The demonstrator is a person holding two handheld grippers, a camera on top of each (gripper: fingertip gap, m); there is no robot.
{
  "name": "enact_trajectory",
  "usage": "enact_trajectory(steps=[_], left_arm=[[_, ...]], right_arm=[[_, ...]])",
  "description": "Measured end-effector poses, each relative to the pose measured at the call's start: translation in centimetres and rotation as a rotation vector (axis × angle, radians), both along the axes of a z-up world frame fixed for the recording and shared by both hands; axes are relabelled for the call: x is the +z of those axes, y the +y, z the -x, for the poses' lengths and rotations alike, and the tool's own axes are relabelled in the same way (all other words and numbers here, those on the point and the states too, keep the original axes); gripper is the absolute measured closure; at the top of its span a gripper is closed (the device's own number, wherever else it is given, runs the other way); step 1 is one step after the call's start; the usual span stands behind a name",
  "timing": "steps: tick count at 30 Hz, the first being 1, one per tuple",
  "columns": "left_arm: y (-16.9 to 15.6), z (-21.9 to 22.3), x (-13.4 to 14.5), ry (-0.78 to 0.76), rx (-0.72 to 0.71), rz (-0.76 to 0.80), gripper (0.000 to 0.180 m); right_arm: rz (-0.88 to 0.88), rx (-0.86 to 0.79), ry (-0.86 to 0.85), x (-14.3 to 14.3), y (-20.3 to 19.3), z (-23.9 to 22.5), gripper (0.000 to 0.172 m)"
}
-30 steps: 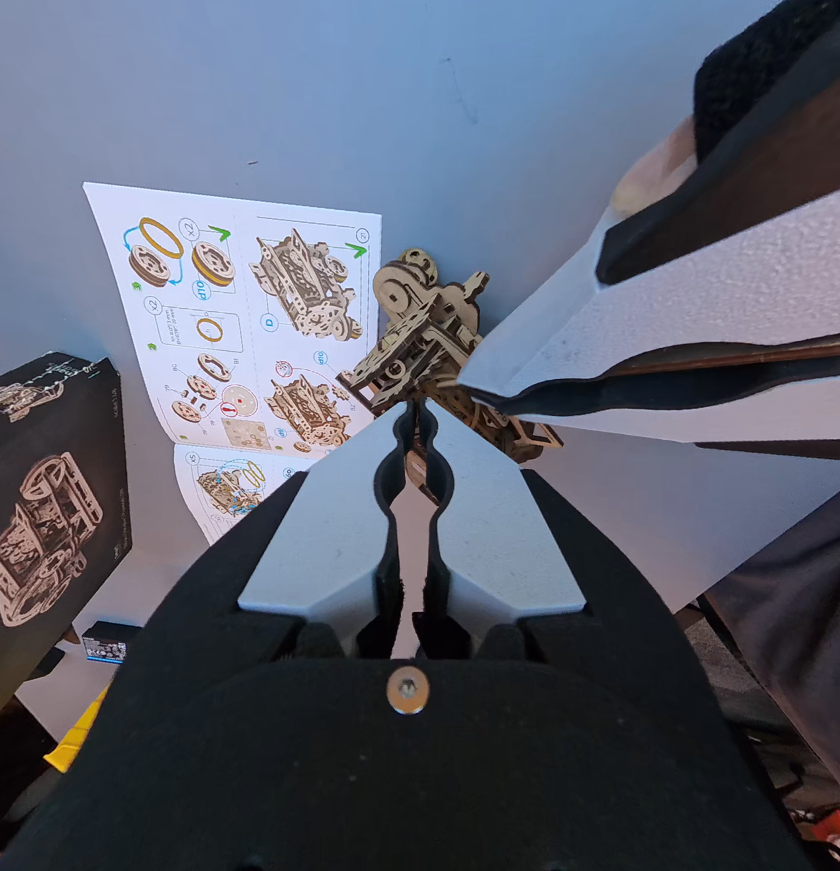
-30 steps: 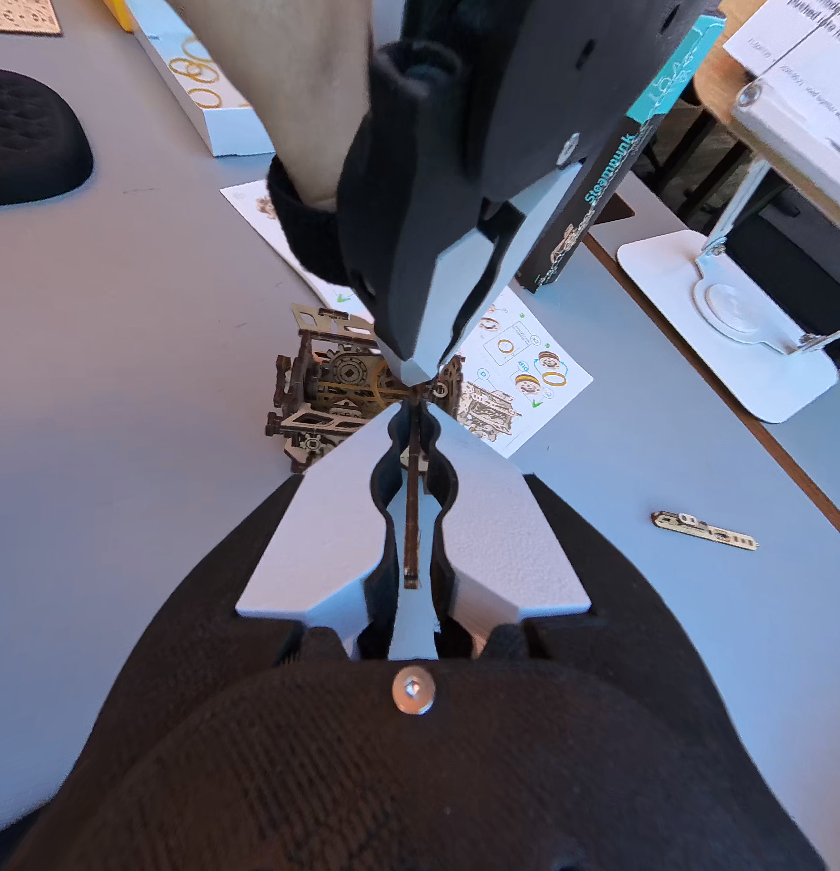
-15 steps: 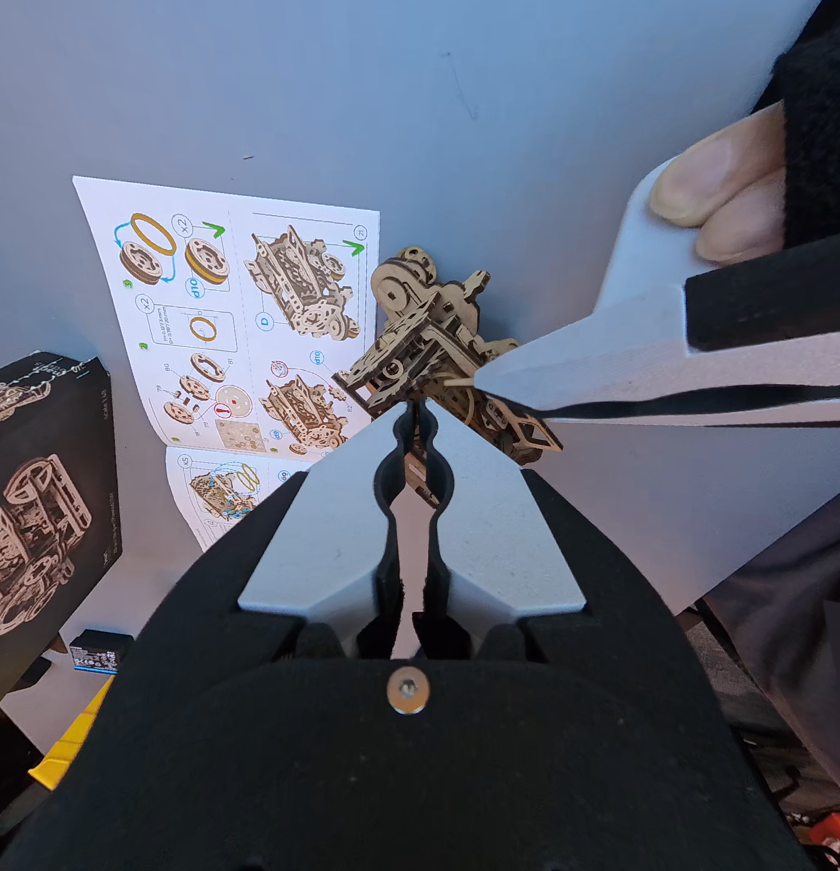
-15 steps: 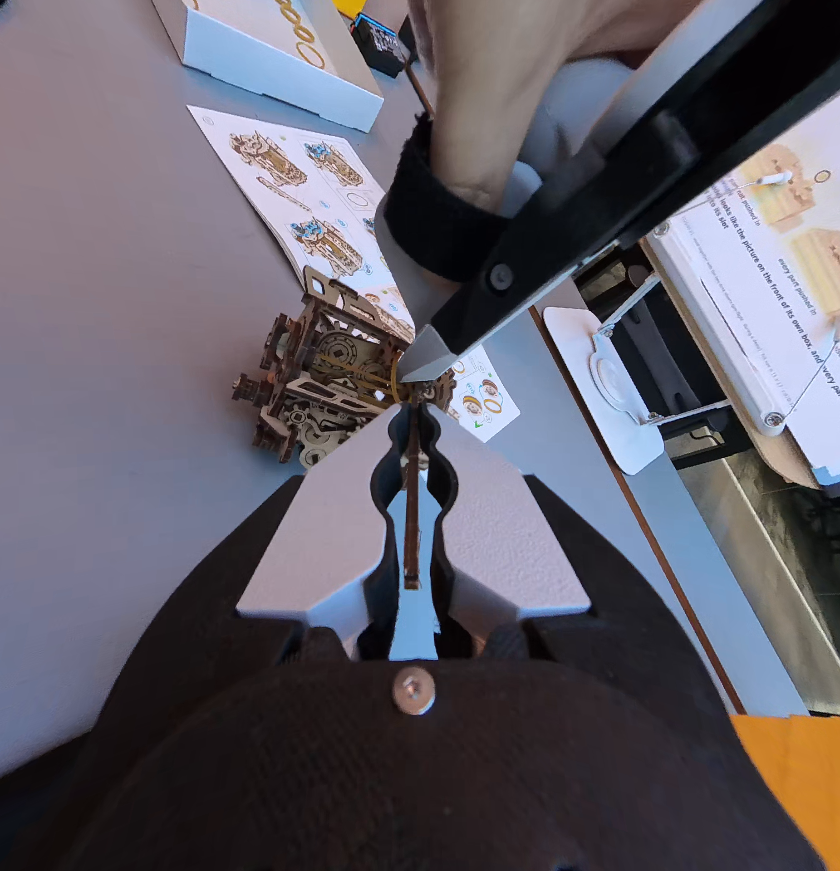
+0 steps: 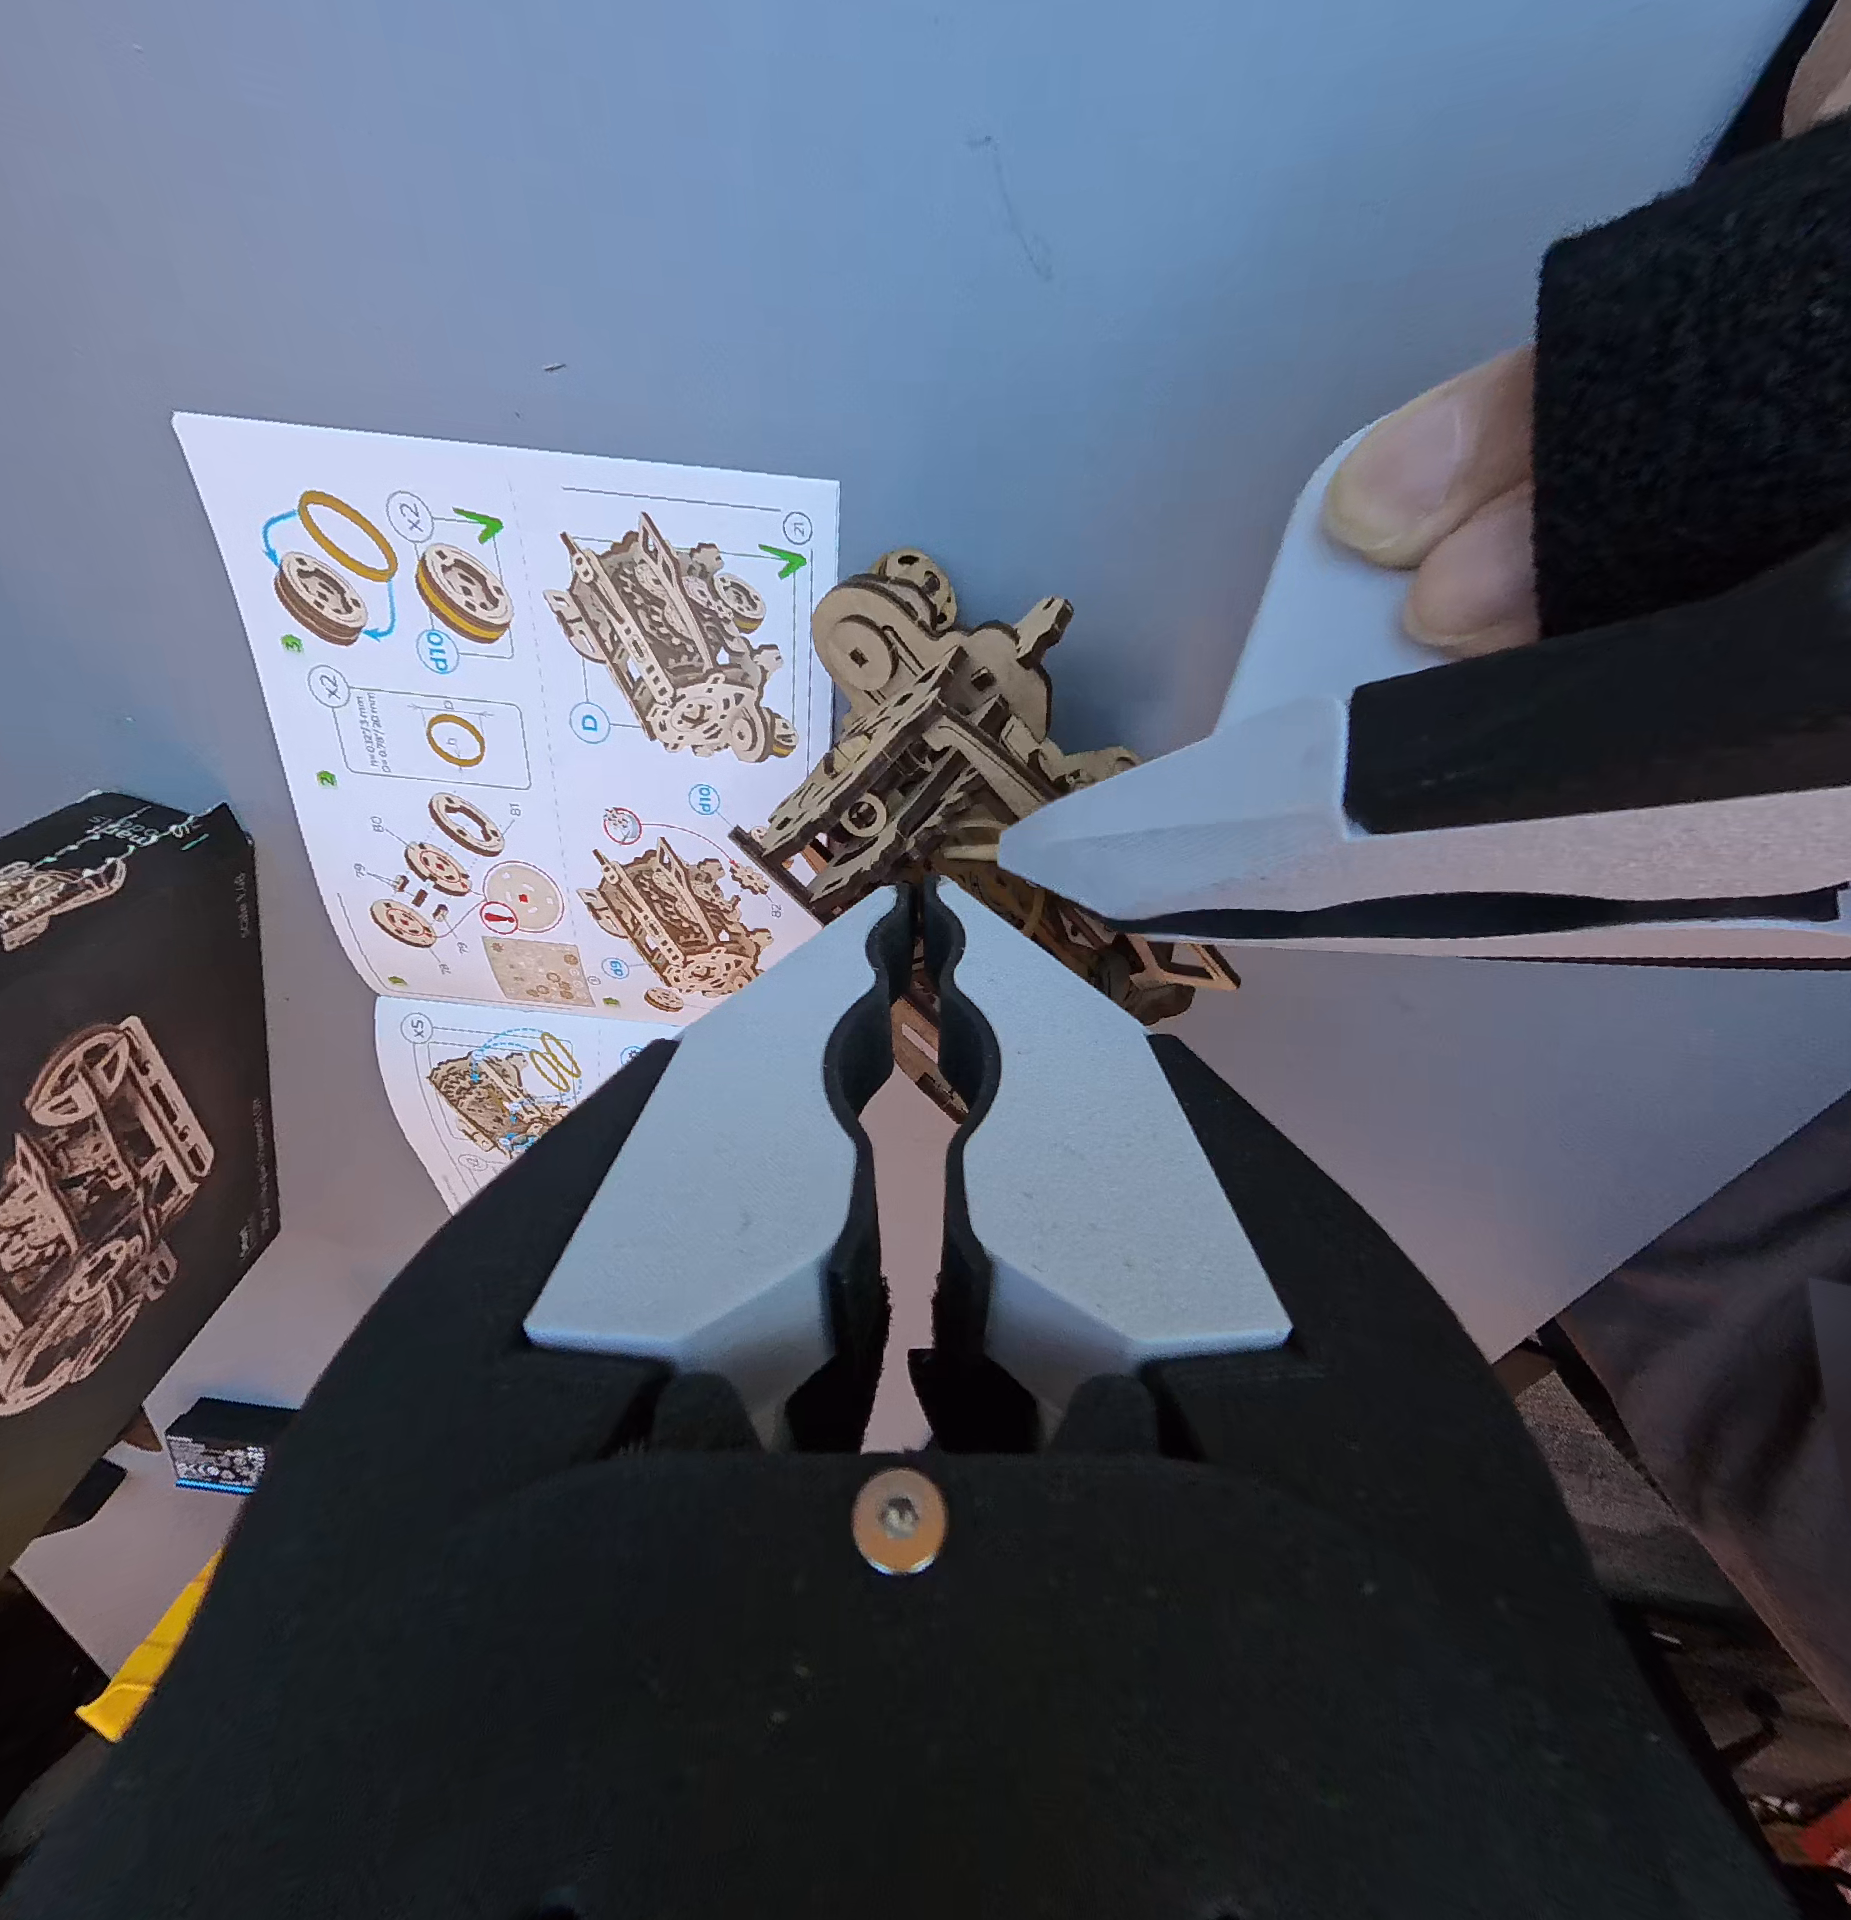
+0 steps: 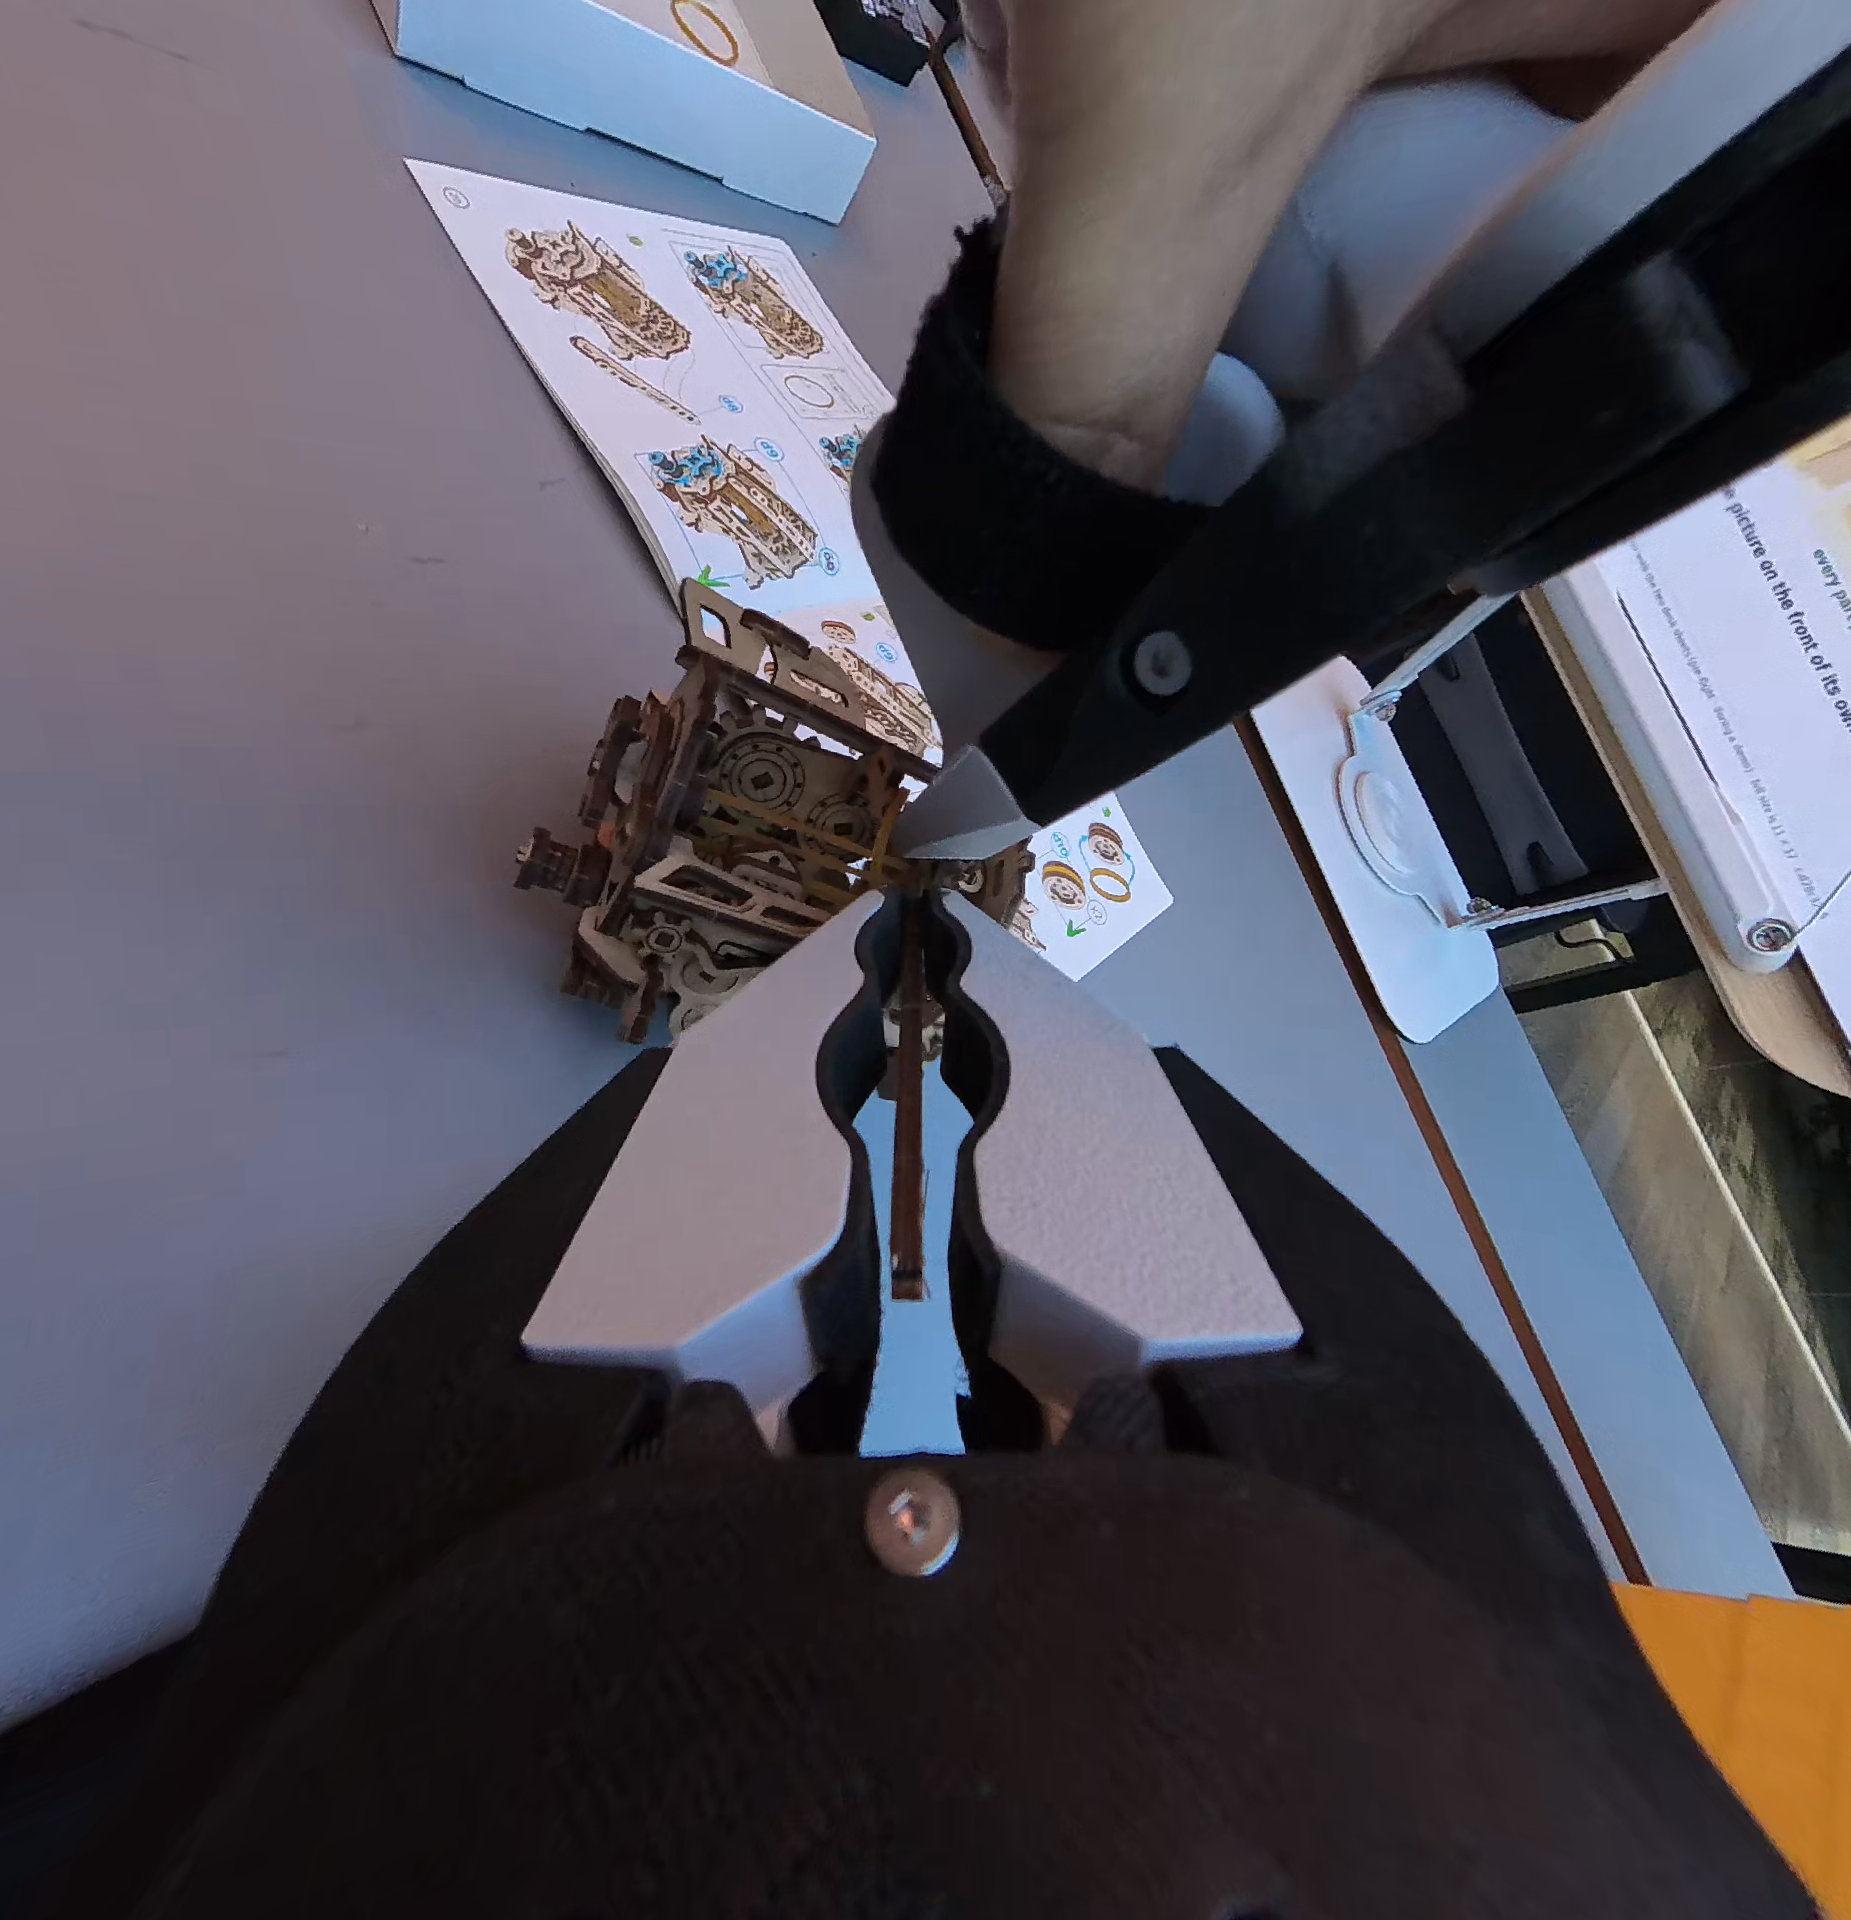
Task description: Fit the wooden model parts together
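Wooden model parts meet at the tips of both grippers: a half-built wooden model [image 6: 734,831] sits on the grey table [image 6: 225,623], beside an open instruction booklet [image 5: 505,727] and partly on its page. Yellow rubber bands [image 6: 796,831] stretch across the model's gears.

The right gripper [image 6: 908,902] has its fingers clamped on a thin flat wooden piece [image 6: 906,1143], seen edge-on and running back between the pads. Its tip is right at the model's near corner.

The left gripper [image 5: 916,891] has its fingers together at the tips, pressed close against the model; whether they pinch a part of it cannot be told. In the right wrist view this gripper comes in from the upper right, its point at the same corner of the model.

A black box [image 5: 90,1091] stands at the left, and a white box [image 6: 630,94] lies farther back.
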State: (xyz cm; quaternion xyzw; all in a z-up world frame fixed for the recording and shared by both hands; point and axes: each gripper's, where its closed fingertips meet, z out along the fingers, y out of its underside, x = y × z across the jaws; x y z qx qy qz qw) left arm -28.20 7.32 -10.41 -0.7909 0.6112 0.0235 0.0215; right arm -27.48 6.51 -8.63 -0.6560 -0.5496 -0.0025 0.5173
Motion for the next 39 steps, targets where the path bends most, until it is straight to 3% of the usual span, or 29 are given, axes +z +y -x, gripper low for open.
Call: enact_trajectory(steps=[39], left_arm=[[0.14, -0.17, -0.04, 0.002, -0.003, 0.0, 0.18]], right_arm=[[0.005, -0.027, 0.018, -0.14, 0.54, -0.35, 0.171]])
